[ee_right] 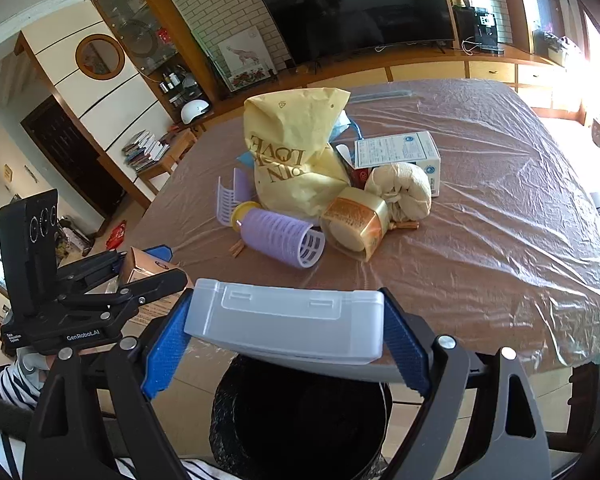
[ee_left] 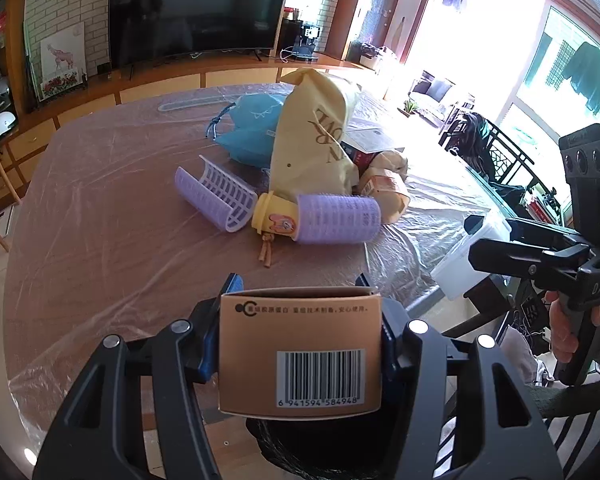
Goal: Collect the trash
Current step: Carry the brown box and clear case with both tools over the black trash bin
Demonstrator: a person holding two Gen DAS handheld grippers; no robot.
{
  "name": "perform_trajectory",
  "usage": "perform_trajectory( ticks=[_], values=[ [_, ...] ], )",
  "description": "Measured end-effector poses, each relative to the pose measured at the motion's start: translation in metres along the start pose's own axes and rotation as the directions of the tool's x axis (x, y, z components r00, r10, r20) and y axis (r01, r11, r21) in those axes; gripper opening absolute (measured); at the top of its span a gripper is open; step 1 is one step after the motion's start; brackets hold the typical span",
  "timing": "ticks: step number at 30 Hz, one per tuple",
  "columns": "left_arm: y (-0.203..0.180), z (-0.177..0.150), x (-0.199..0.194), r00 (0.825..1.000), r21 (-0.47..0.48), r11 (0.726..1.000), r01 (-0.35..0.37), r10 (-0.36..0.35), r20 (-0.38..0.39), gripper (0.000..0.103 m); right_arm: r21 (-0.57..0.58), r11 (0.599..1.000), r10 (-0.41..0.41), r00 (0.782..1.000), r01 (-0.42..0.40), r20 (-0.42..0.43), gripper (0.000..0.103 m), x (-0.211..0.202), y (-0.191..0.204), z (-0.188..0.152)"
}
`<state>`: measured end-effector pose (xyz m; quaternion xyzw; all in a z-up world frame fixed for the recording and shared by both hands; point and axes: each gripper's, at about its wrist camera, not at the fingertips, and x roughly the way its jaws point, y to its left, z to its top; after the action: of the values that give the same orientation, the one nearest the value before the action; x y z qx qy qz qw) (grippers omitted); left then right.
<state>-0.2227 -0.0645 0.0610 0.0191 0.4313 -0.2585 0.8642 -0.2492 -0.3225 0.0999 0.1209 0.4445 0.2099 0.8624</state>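
My left gripper is shut on a tan cardboard box with a barcode, held above a black-lined trash bin. My right gripper is shut on a translucent white plastic case, held above the same bin at the table's near edge. In the right wrist view the left gripper shows at the left with the tan box. In the left wrist view the right gripper shows at the right with the case.
On the plastic-covered table lie a purple hair roller, a purple roller shell, a yellow paper bag, a blue pouch, a gold box, a cloth bundle and a white carton.
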Motion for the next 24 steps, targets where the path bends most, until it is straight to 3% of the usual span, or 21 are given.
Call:
perform_trajectory(
  ticks=[10, 24],
  values=[
    [-0.011, -0.016, -0.011, 0.999, -0.011, 0.999, 0.043, -0.043, -0.015, 0.059, -0.019, 0.999, 0.046, 0.998, -0.046, -0.031, 0.086, -0.017, 0.003, -0.017],
    [-0.041, -0.05, -0.014, 0.993, 0.017, 0.996, 0.088, -0.087, -0.083, 0.059, -0.038, 0.997, 0.061, 0.987, -0.067, -0.147, 0.086, -0.018, 0.008, -0.062]
  ],
)
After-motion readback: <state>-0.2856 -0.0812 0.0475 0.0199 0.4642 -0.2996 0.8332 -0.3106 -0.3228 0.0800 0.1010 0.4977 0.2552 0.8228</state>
